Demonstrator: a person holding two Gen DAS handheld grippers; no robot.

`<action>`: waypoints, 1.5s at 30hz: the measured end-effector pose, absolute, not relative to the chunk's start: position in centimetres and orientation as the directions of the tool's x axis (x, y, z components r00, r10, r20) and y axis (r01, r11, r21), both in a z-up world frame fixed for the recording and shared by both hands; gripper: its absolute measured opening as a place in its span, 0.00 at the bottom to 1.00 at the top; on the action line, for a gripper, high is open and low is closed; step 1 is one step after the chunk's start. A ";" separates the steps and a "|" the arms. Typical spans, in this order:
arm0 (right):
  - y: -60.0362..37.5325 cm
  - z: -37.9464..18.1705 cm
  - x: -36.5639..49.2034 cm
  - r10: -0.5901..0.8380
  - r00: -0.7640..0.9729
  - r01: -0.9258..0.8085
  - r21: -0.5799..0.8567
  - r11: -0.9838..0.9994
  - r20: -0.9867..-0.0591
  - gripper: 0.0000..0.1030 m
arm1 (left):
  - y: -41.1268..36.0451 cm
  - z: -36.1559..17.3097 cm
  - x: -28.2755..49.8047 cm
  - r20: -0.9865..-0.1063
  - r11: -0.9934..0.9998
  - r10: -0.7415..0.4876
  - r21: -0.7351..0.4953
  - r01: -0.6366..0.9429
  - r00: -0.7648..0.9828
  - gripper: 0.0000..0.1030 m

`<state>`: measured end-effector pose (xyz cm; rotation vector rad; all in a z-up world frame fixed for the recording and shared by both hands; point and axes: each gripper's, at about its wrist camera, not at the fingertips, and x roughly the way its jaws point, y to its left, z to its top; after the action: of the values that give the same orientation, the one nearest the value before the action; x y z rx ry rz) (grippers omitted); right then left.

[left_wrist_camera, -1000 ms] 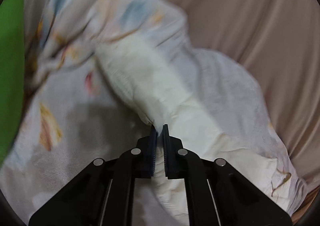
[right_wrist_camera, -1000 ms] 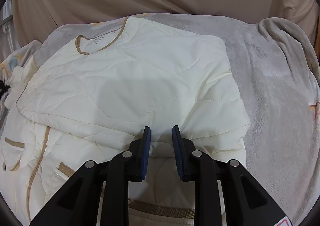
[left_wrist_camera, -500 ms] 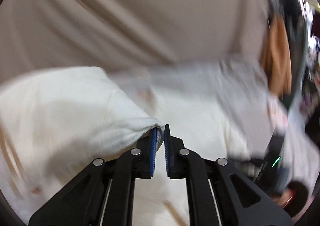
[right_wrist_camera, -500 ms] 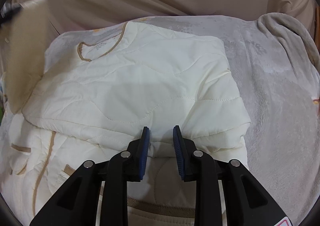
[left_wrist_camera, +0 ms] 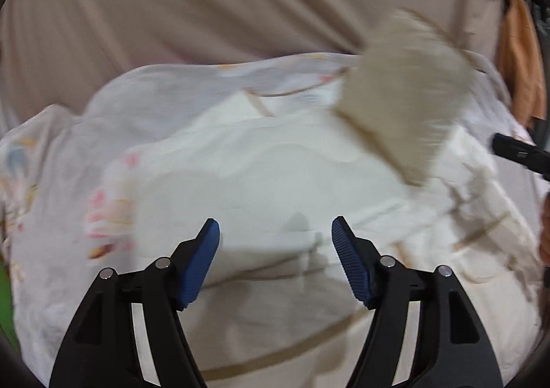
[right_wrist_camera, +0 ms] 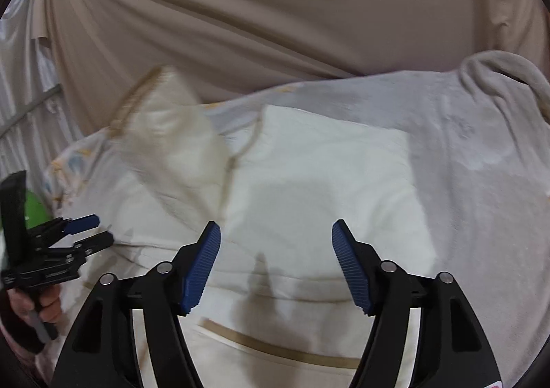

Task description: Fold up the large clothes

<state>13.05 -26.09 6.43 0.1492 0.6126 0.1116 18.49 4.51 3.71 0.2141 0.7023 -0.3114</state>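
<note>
Left gripper point(left_wrist_camera: 275, 236) hovers with its jaws spread wide, holding nothing. A blurred sleeve point(left_wrist_camera: 405, 112) is in mid-air above the cream jacket point(left_wrist_camera: 268, 168), which lies partly folded on a grey blanket point(right_wrist_camera: 474, 181). Right gripper point(right_wrist_camera: 275, 240) is likewise spread and empty over the jacket's middle. The sleeve looks best left to settle across the body, then smoothed flat before the next fold. A beige curtain point(right_wrist_camera: 275, 16) hangs behind.

The jacket sleeve point(left_wrist_camera: 405, 102) is motion-blurred in both views; its lower end merges into the jacket point(right_wrist_camera: 323, 181).
</note>
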 end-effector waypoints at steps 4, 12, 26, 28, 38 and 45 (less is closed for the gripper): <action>-20.9 6.7 15.4 0.213 0.784 -0.186 0.106 0.977 -0.583 0.73 | 8.2 1.8 20.7 -0.703 0.963 -0.134 0.073 0.258 0.698 0.64; -23.7 5.9 18.6 0.063 0.797 -0.013 0.086 0.996 -0.601 0.73 | 11.6 -0.8 20.1 -0.724 0.953 -0.119 0.108 0.283 0.679 0.70; -29.5 5.6 20.1 0.218 0.773 0.005 0.349 0.937 -0.596 0.09 | 13.8 0.8 21.7 -0.704 0.975 -0.062 0.109 0.194 0.707 0.14; -28.7 8.8 17.1 0.249 0.837 -0.078 0.345 0.935 -0.487 0.09 | 14.5 0.9 21.6 -0.703 0.978 -0.056 0.105 0.181 0.709 0.13; -31.1 -0.8 19.4 0.010 0.671 0.134 0.136 0.982 -0.741 0.12 | 13.7 -1.0 20.0 -0.746 0.975 -0.044 0.114 0.193 0.664 0.14; -29.9 6.3 16.0 -0.136 0.771 0.198 0.032 0.980 -0.622 0.21 | 15.2 6.3 16.4 -0.635 0.981 -0.157 -0.009 0.195 0.756 0.15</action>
<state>16.03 -29.91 6.32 0.0972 0.6658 -0.1811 16.44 15.21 6.31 0.0588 0.6867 -0.1919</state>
